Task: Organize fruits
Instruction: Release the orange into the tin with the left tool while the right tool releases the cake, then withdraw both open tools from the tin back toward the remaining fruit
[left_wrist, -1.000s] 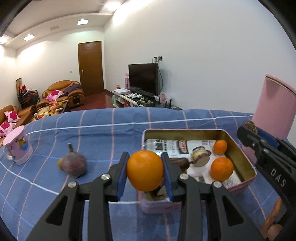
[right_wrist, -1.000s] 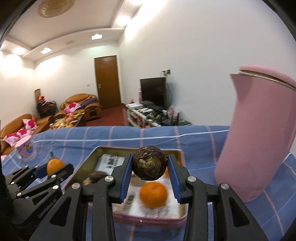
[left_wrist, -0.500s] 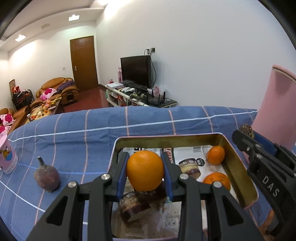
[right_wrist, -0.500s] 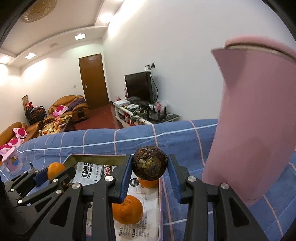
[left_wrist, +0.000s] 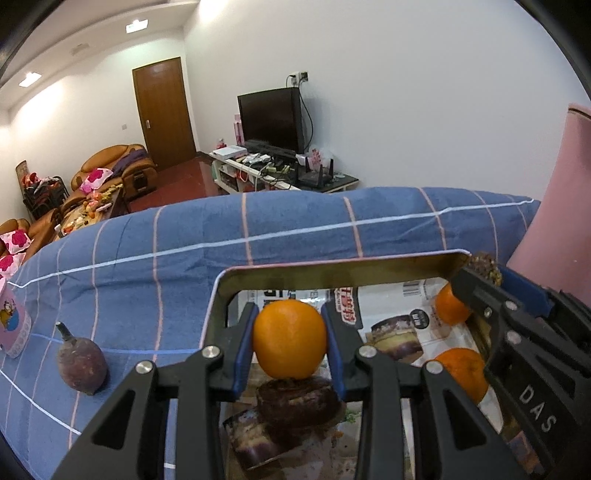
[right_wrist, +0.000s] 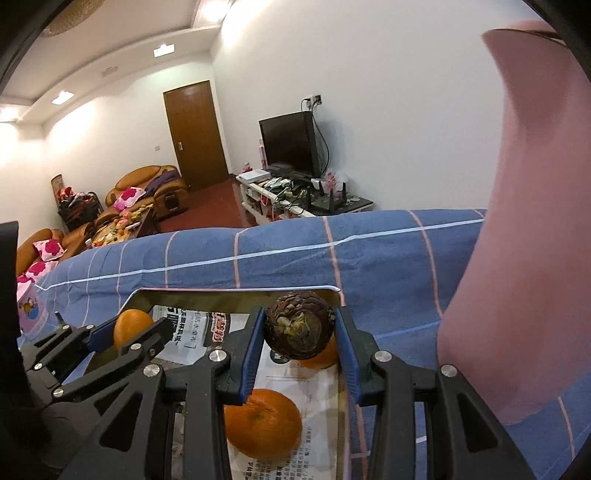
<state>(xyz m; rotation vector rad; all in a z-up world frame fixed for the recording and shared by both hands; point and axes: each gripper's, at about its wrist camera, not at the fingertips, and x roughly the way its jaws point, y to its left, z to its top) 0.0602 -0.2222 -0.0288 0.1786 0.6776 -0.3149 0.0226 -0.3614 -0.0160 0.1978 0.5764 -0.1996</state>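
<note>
My left gripper (left_wrist: 290, 341) is shut on an orange (left_wrist: 290, 338) and holds it above the left part of a paper-lined metal tin (left_wrist: 332, 266). A dark brown fruit (left_wrist: 297, 400) lies in the tin just below it. Two more oranges (left_wrist: 461, 373) lie in the tin's right part. My right gripper (right_wrist: 300, 332) is shut on a dark brown scaly fruit (right_wrist: 300, 325) above the tin's far right corner (right_wrist: 332, 290), with oranges (right_wrist: 262, 421) beneath. A purple stemmed fruit (left_wrist: 82, 365) lies on the blue checked cloth left of the tin.
A tall pink jug (right_wrist: 524, 240) stands close to the right of the tin. A pink cartoon mug (left_wrist: 13, 321) stands at the far left of the cloth. The table's far edge drops off to a living room behind.
Both grippers have moved forward and lower over the tin with their fruits still held. The tin and pink jug now loom larger; the purple fruit has slid toward the left edge of view.
</note>
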